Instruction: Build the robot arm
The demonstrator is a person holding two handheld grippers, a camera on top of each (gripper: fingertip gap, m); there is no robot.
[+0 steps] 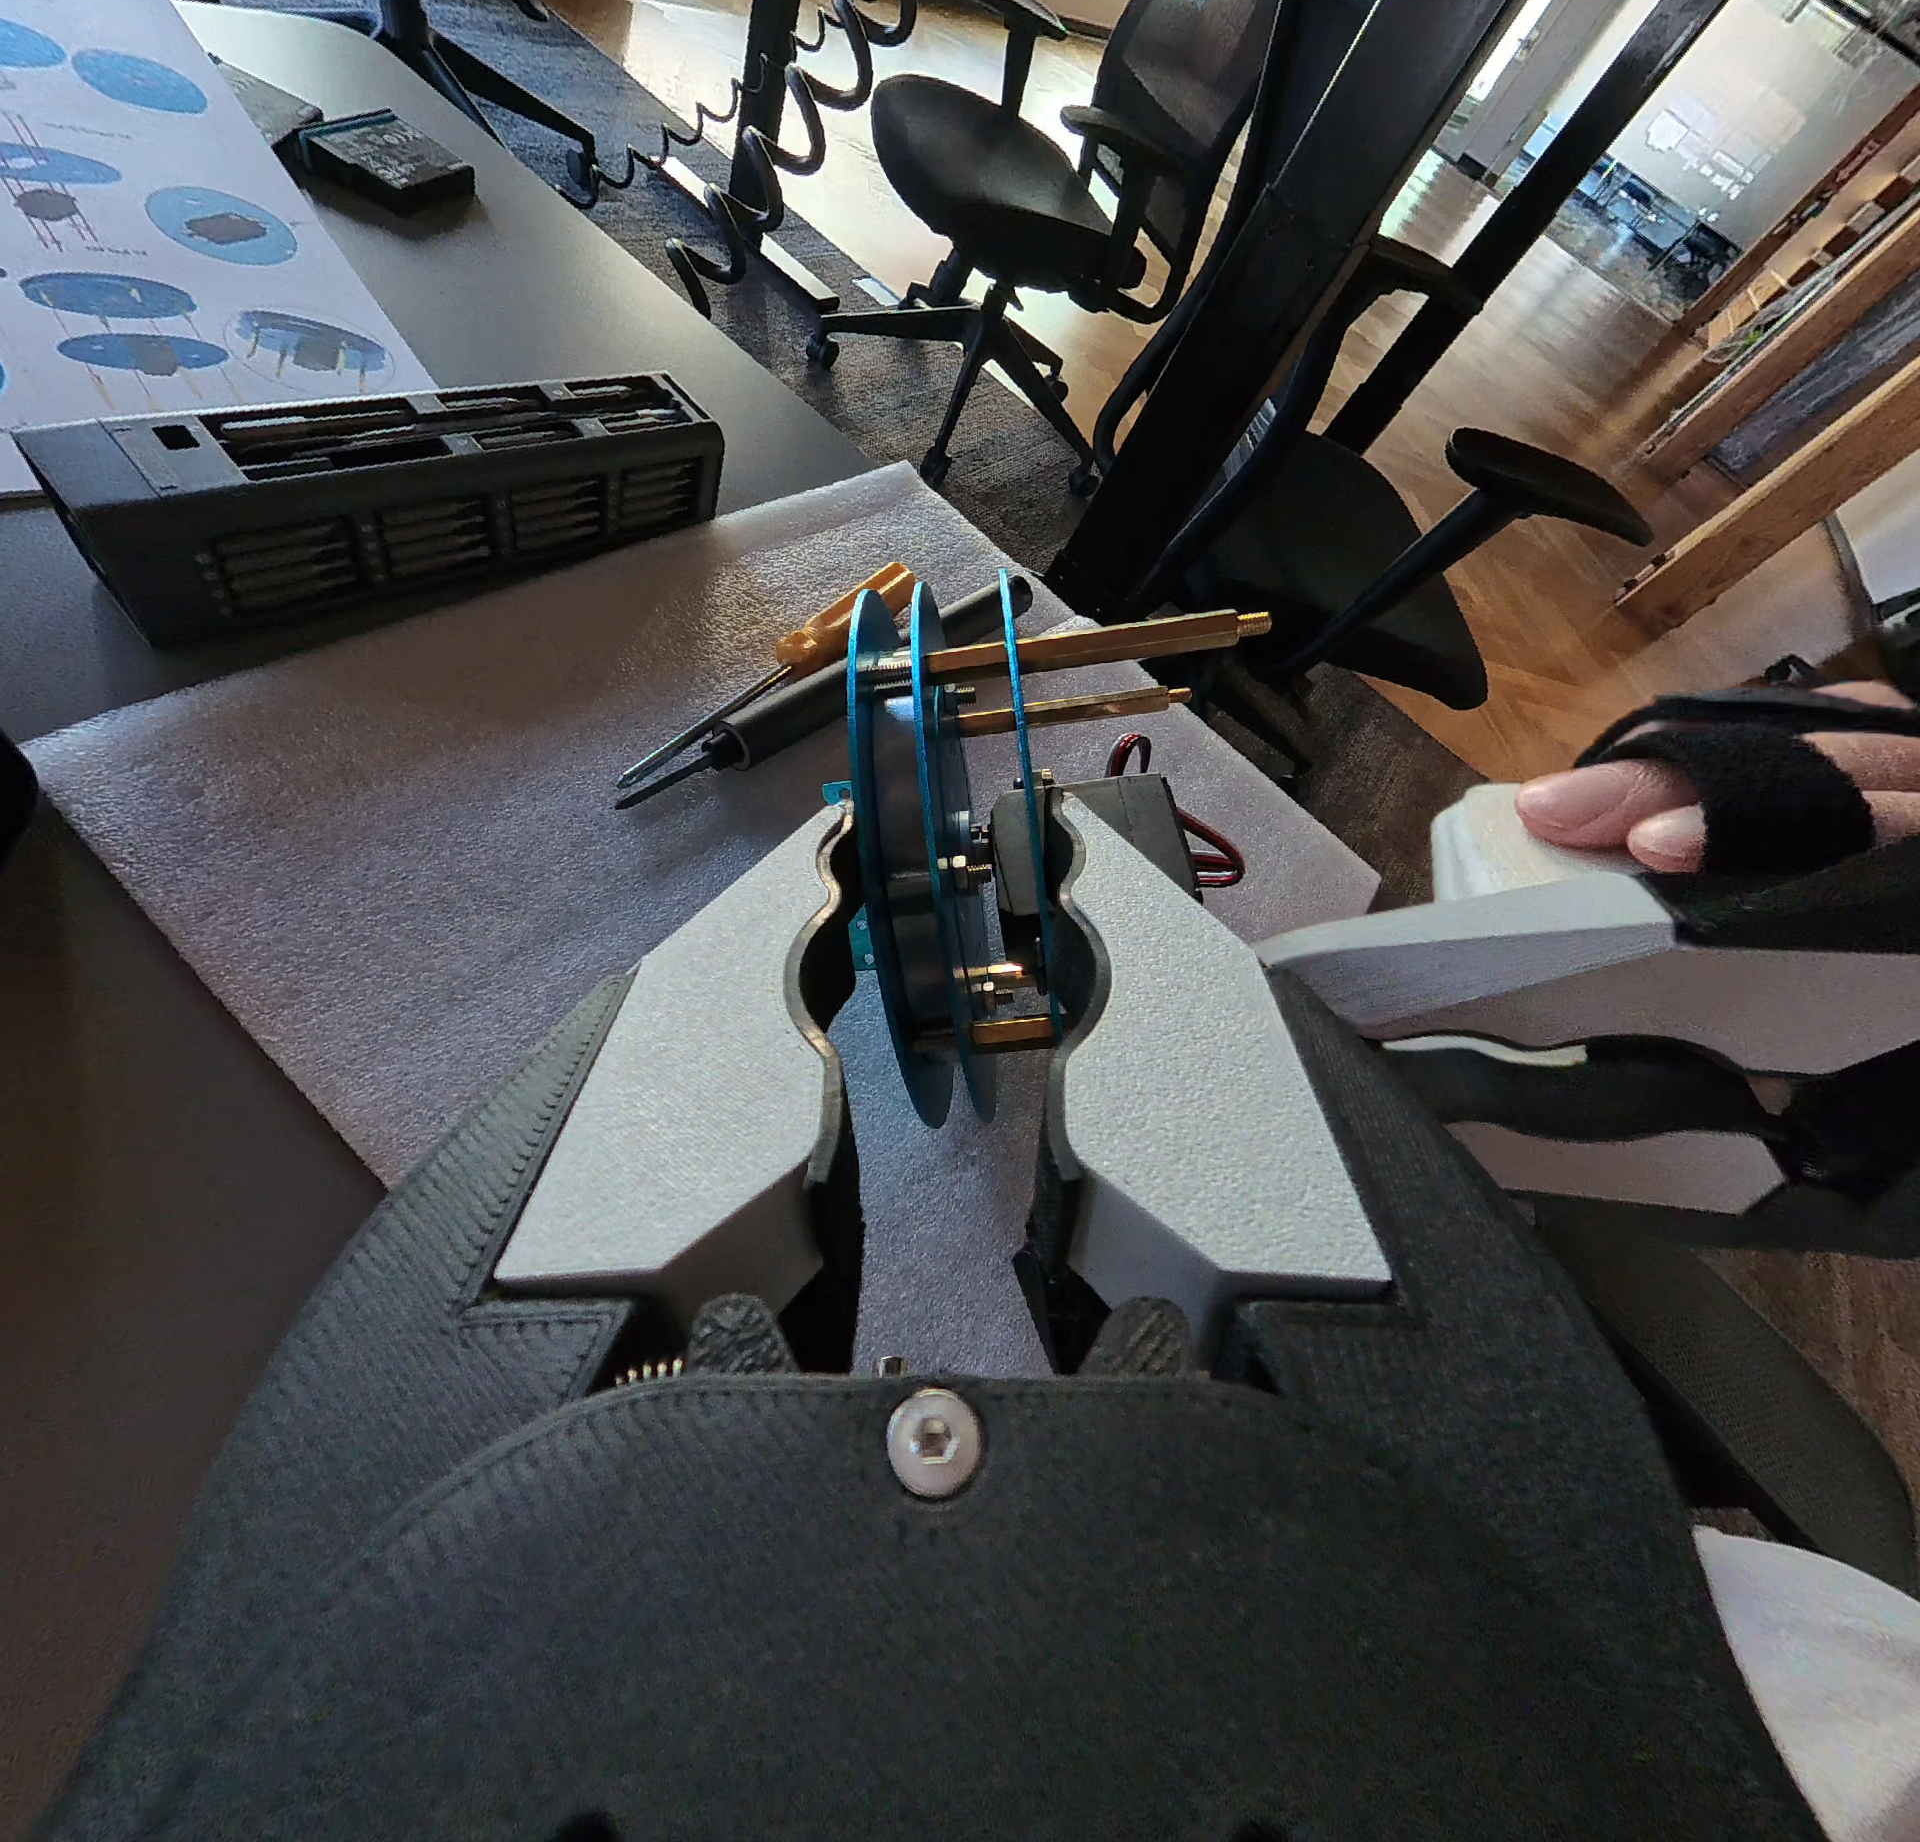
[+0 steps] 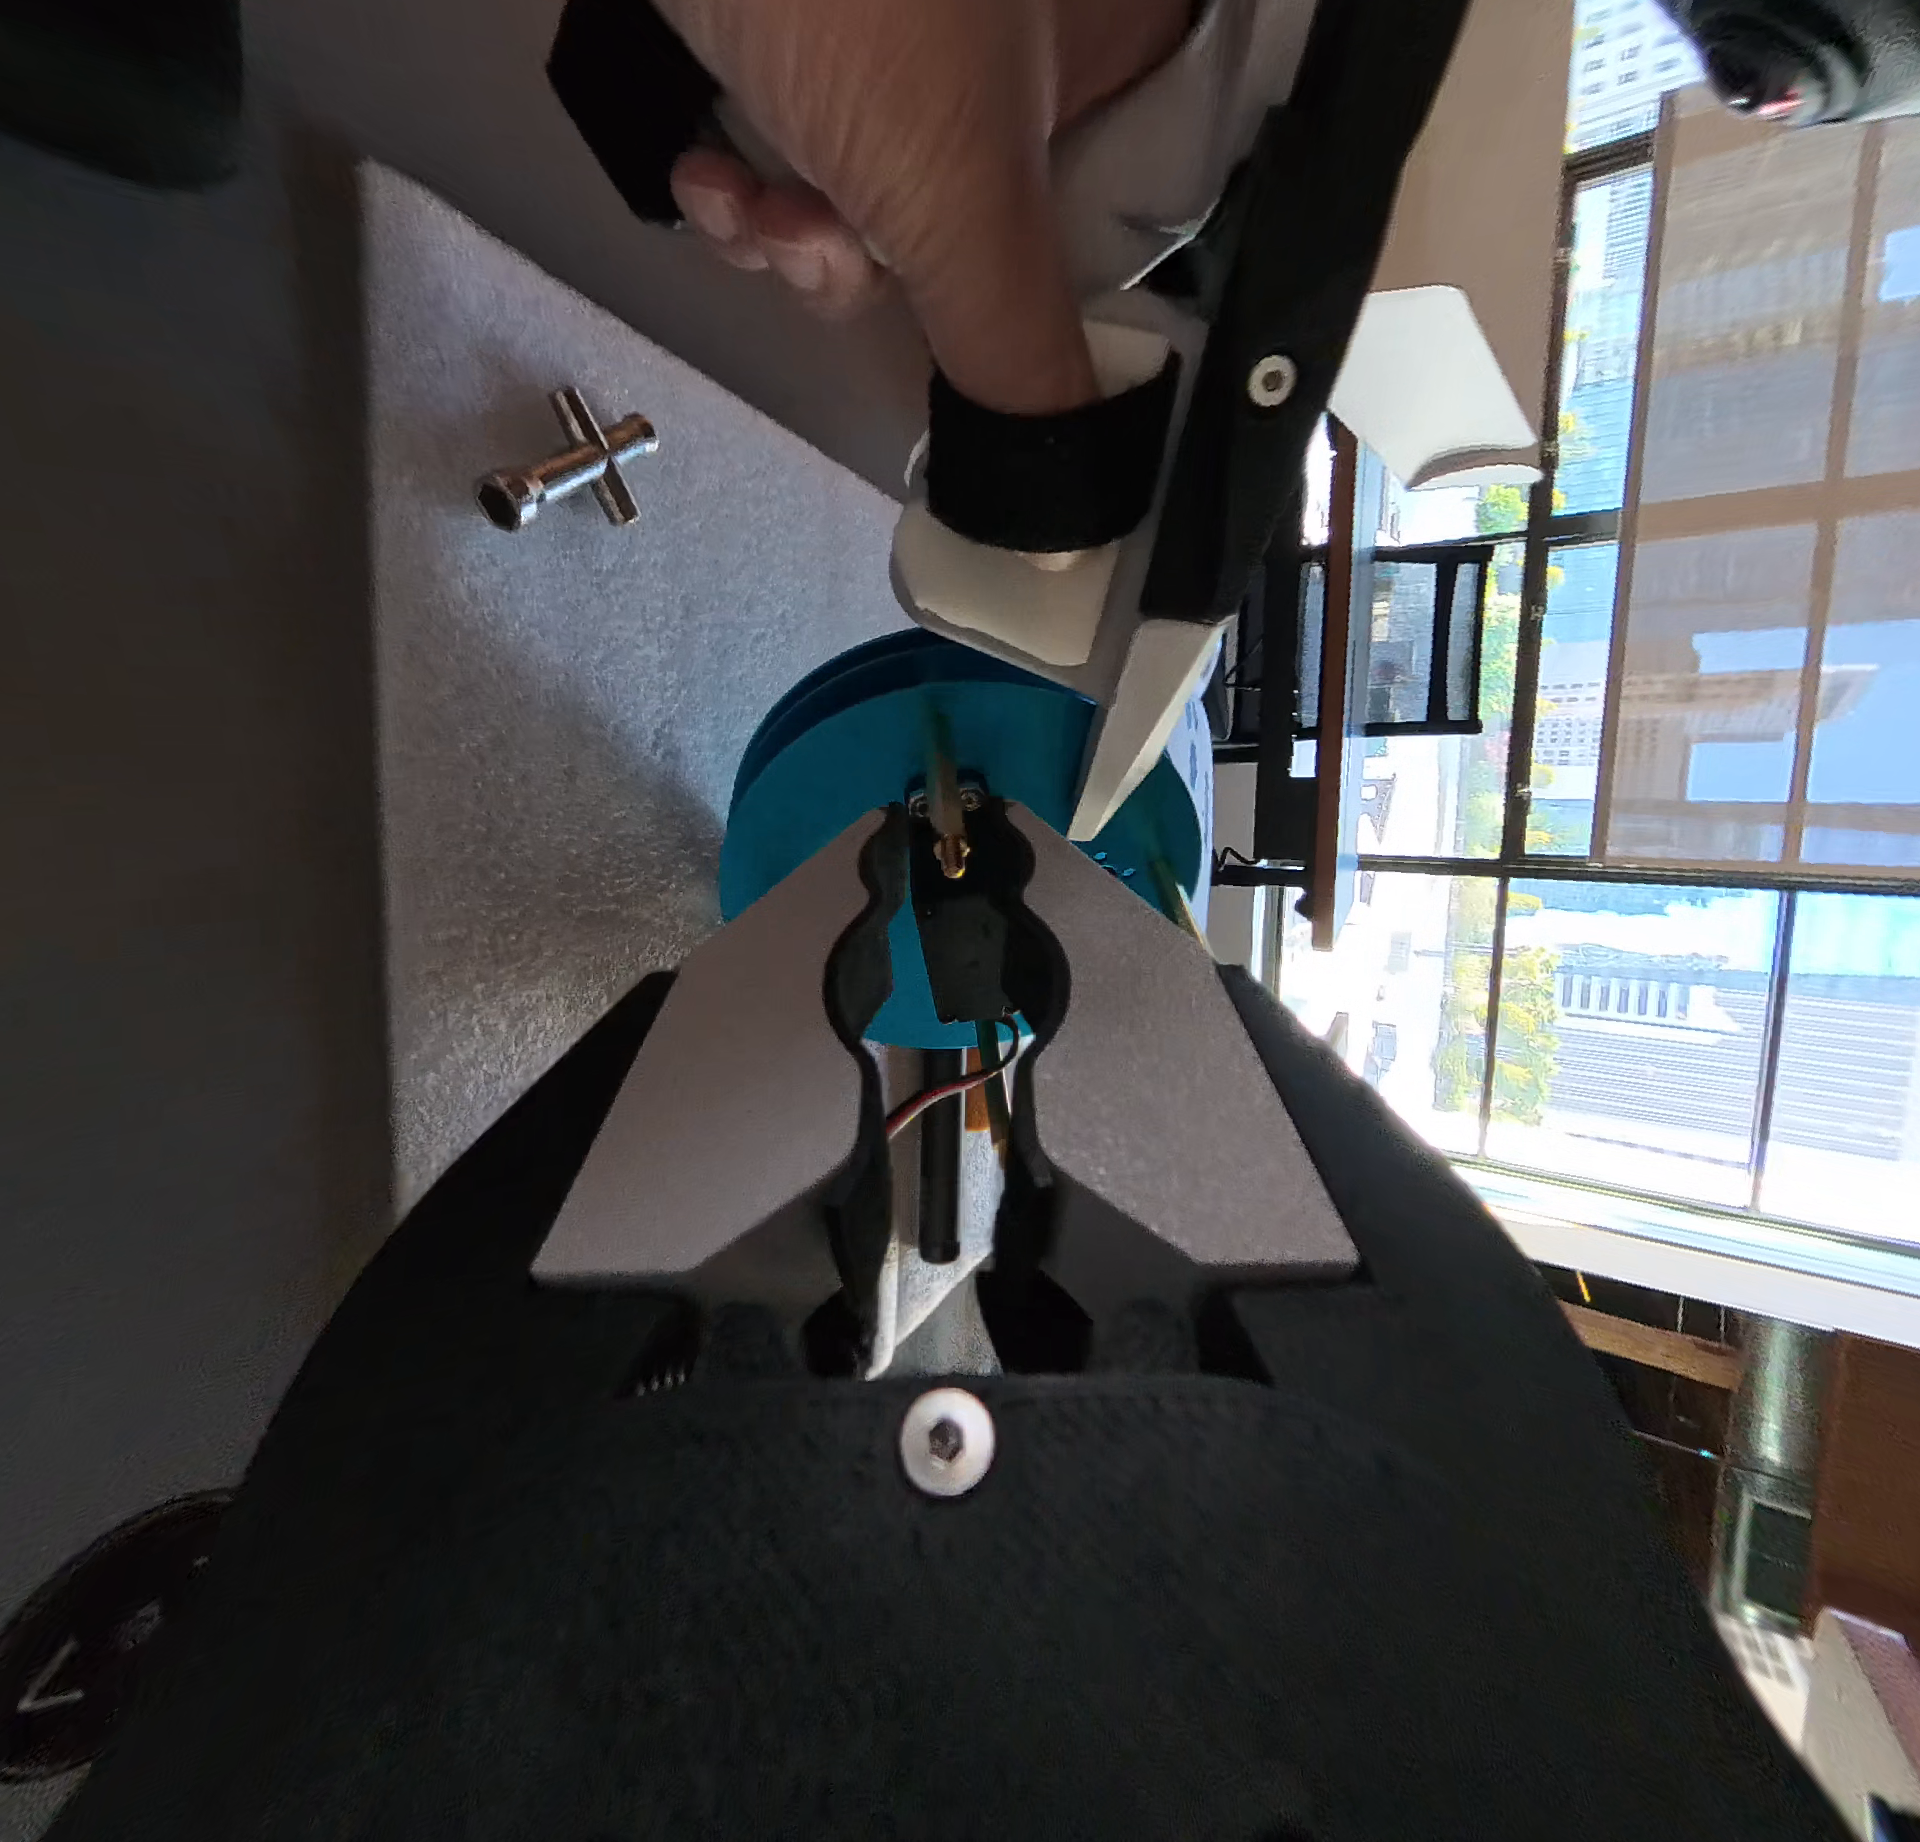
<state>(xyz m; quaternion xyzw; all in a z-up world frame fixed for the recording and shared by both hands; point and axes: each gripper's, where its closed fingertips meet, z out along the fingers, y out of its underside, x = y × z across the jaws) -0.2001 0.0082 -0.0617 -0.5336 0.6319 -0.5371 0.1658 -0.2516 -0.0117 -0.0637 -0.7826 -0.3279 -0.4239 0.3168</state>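
My left gripper (image 1: 956, 826) is shut on a stack of blue round plates (image 1: 930, 961) joined by brass standoffs (image 1: 1091, 641). It holds the stack on edge over a grey foam sheet (image 1: 416, 857). A black motor block (image 1: 1138, 816) with red and black wires sits against the stack's right side. My right gripper (image 2: 956, 821) is closed around that black block (image 2: 961, 935), with the blue plates (image 2: 831, 753) just behind it. In the left wrist view the right gripper's body (image 1: 1507, 971) comes in from the right, held by a hand. A left finger (image 2: 1132, 722) shows above the plates in the right wrist view.
An orange-handled screwdriver (image 1: 842, 613) and a black-handled tool (image 1: 831, 712) lie on the foam behind the stack. A black bit case (image 1: 395, 504), a printed sheet (image 1: 156, 234) and a small black box (image 1: 384, 166) lie farther back. A cross-shaped metal wrench (image 2: 571, 462) lies on the foam. Office chairs (image 1: 997, 182) stand beyond the table. My right fingertips sit around 6 cm from my left ones.
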